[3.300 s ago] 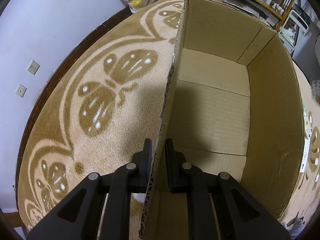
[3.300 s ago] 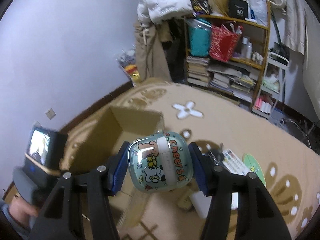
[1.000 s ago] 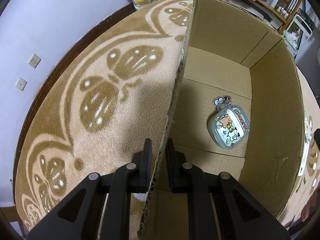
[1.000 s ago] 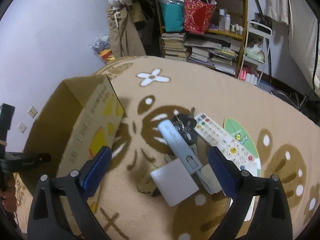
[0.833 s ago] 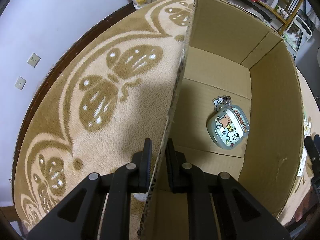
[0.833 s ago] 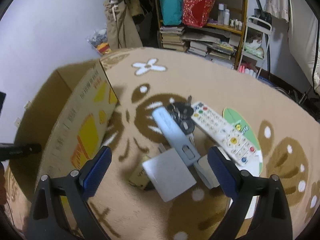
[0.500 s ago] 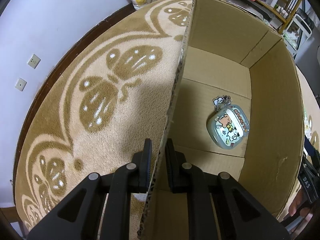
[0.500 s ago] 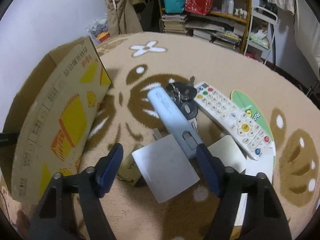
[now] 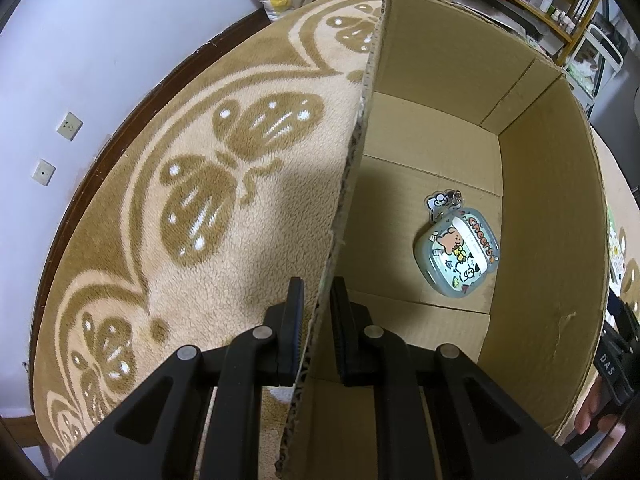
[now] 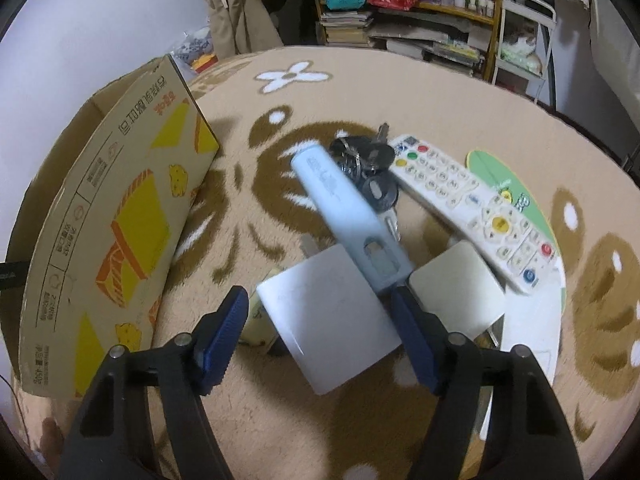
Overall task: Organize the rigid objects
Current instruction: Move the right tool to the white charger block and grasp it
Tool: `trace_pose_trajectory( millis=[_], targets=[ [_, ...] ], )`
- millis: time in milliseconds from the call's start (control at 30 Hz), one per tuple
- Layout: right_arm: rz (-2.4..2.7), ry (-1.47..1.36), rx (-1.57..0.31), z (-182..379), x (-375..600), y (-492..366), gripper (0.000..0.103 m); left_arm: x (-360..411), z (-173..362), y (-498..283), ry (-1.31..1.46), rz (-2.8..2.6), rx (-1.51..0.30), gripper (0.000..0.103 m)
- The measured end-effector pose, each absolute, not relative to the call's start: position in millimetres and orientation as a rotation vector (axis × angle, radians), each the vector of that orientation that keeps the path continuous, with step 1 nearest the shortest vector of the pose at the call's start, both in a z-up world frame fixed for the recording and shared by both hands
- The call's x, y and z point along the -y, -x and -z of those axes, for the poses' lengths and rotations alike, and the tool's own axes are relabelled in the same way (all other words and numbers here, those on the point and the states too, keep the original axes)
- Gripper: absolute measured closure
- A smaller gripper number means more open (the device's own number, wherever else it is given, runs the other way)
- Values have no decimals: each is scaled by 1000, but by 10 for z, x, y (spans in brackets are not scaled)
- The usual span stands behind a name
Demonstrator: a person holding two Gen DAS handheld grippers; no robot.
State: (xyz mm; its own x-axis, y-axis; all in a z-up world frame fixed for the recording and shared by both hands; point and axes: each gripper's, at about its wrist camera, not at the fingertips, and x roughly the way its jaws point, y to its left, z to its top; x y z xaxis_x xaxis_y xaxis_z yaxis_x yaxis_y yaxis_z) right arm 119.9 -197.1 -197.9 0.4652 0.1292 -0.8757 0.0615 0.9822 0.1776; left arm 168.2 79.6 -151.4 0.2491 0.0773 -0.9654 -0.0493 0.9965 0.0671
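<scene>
The left gripper (image 9: 316,308) points steeply down, pinching the near wall of the cardboard box (image 9: 552,208). A cartoon case (image 9: 458,256) lies on the box floor by its right wall. The right gripper (image 10: 320,316), jaws spread, straddles a white adapter (image 10: 328,316) on the rug (image 10: 440,96), untouched

One cardboard box (image 9: 548,208), one cartoon case (image 9: 458,256), one remote (image 10: 472,208), two white squares (image 10: 332,316) — one key bunch (image 10: 364,164).

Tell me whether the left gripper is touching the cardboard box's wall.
Touching. The left wrist view shows the left gripper shut on the near wall of the cardboard box, one finger outside it and one inside.
</scene>
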Motion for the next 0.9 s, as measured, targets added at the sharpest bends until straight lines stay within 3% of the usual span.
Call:
trace_pose_trajectory(
  millis=[67, 333, 900],
  targets=[
    [-33, -198, -1096, 2027, 1985, -1189, 32, -786, 1505, -1682, -27, -87, -1315, 91],
    [-9, -219, -1071, 2014, 1924, -1161, 43, -785, 1496, -1680, -26, -87, -1313, 91],
    [7, -238, -972, 1636, 1822, -1200, 44, -785, 1482, -1672, -29, -89, -1310, 91]
  ],
)
